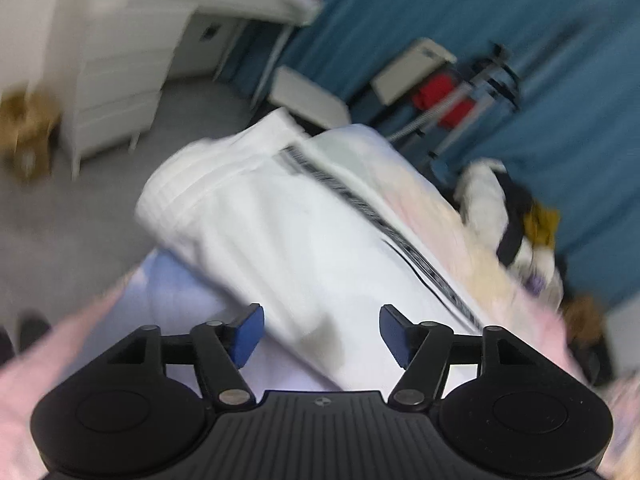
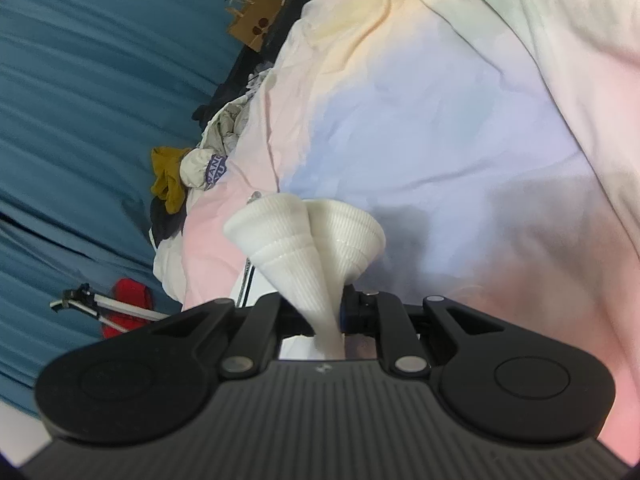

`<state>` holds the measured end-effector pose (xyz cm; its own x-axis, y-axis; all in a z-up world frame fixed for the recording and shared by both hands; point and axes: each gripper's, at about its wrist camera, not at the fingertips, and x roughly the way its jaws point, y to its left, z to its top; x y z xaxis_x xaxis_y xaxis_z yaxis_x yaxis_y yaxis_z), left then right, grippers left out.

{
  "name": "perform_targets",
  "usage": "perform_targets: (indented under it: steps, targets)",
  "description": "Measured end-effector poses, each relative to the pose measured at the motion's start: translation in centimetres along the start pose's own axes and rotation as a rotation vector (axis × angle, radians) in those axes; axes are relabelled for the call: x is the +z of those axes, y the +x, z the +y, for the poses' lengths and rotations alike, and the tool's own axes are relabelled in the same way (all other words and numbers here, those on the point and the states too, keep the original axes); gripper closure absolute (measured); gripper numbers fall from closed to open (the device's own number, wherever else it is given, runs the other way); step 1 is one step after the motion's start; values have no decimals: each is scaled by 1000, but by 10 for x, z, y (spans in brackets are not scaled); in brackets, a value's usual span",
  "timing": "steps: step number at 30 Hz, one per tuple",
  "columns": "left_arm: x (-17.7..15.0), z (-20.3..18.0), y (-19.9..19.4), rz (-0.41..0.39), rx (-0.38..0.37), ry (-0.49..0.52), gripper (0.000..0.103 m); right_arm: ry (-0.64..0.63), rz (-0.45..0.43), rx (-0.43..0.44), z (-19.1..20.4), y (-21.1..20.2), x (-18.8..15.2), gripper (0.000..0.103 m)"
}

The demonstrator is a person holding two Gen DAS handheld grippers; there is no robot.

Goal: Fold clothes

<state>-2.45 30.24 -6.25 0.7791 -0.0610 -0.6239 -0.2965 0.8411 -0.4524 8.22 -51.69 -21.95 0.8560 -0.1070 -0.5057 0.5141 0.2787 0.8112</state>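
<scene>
The bed [image 2: 460, 128], with its one pastel cover of pink, blue and yellow, is the largest thing and carries the work. On it lies one white garment [image 1: 288, 232] with a black patterned stripe along one side and a ribbed hem at the far end; it looks partly folded, though the left view is blurred. The step in hand is, I judge, a fold of this garment: the right tool [image 2: 332, 320] is clenched on a ribbed white edge [image 2: 308, 236], which fans out above its fingers and stands lifted off the cover. I cannot tell if this edge belongs to the same garment. The left tool [image 1: 322, 334] is released, its two blue pads [image 1: 248, 334] wide apart and empty, hovering just over the near end of the garment. The next move probably calls for carrying the held edge across and laying it flat, while the left tool holds the cloth down. At the edge of the bed is one pile of other clothes [image 2: 188, 184], with one mustard piece in it.
</scene>
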Motion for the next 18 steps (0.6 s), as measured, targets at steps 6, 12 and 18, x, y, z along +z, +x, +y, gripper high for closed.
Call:
perform_targets:
  steps: [6,12,18]
  targets:
    - [-20,-96,10,-33,-97,214,21,5,-22,42,4,2,4,90]
    - [-69,-181,73,-66,-105,425,14,-19,-37,66,8,-2,9,91]
    - [-110,-217,137,-66,-30,589,14,13,-28,51,-5,4,13,91]
